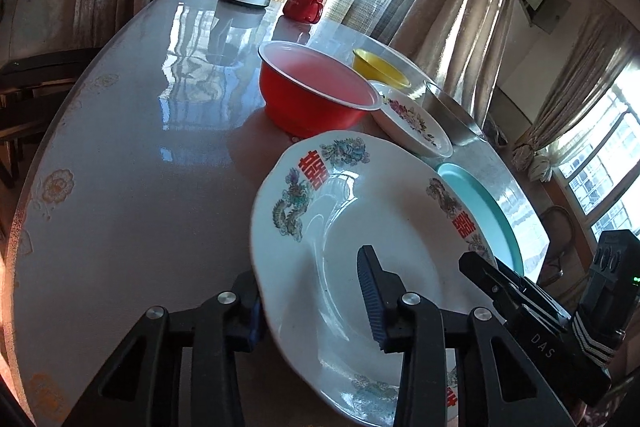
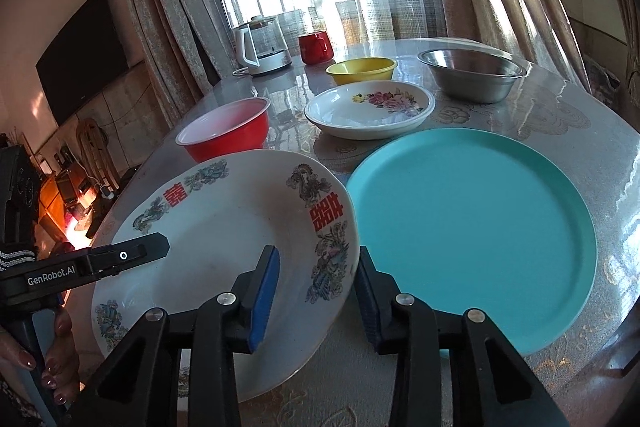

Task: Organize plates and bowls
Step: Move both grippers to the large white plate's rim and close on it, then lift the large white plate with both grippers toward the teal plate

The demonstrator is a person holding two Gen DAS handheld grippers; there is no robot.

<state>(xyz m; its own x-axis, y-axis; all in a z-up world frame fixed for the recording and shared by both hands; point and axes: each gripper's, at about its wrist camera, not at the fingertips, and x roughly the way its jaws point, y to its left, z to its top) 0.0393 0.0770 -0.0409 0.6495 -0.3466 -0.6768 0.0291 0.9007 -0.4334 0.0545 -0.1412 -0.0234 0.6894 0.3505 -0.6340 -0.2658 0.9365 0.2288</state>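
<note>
Left wrist: left gripper (image 1: 310,301) spread w/ fingers straddling near rim of white dragon plate (image 1: 360,227), not pinching; red bowl (image 1: 316,87) behind it on worktop (image 1: 140,147). Right wrist: right gripper (image 2: 316,297) also spread astride plate's rim, teal plate (image 2: 480,219) just beside.

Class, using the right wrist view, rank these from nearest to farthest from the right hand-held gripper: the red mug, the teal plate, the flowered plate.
Measured from the right hand-held gripper:
1. Teal plate, just ahead, to the right.
2. Flowered plate, mid-table, beyond the teal plate.
3. Red mug, at the far end by the window.
</note>
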